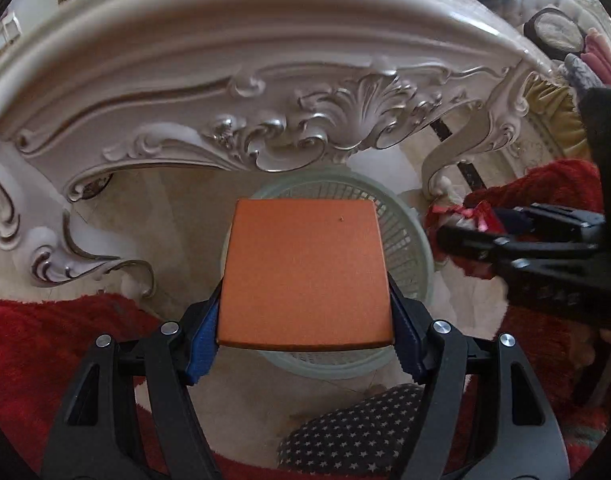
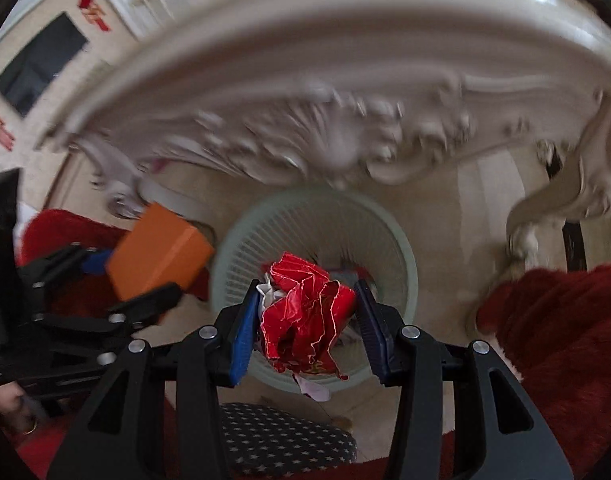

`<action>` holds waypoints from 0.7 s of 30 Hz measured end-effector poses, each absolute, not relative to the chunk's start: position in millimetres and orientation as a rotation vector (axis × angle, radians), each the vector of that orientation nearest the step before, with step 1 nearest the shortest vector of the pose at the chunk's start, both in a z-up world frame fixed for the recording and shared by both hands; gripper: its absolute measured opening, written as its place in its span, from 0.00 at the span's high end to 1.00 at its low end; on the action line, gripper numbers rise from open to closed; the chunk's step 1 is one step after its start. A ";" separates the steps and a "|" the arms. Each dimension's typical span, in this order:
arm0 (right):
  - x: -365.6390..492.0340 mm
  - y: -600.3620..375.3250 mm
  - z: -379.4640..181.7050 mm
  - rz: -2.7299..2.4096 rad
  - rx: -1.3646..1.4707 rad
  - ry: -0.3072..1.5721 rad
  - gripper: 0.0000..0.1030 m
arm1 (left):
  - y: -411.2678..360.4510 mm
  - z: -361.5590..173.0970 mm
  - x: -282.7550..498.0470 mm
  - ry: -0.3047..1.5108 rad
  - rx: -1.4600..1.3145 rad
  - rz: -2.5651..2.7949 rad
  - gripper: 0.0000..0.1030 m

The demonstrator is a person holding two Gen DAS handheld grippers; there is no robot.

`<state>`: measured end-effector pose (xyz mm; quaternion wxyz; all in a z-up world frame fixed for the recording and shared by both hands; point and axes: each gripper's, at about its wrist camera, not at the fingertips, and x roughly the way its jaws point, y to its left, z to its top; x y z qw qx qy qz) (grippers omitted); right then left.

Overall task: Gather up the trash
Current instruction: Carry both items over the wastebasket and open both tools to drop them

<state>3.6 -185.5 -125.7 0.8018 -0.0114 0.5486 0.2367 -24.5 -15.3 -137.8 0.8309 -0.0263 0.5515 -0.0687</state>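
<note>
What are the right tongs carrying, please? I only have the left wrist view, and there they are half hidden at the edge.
Observer: The right tongs are shut on a crumpled red wrapper.
Operator: Thank you. Are they above the bin?
Observer: Yes, the wrapper sits over the mouth of the pale slatted wastebasket.
Operator: Is the basket empty?
Observer: No, some scraps lie at its bottom, too blurred to identify.
</note>
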 end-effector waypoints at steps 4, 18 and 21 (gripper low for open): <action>7.3 -183.5 -151.3 0.486 -0.045 1.227 0.57 | -20.1 -150.8 -18.7 1.201 -0.053 -0.143 0.32; 11.3 -176.3 -171.7 0.478 -0.086 1.264 0.37 | -18.5 -179.5 -9.1 1.297 -0.057 -0.130 0.22; 12.6 -180.2 -173.2 0.466 -0.069 1.270 0.37 | -15.7 -181.4 -8.5 1.297 -0.071 -0.118 0.22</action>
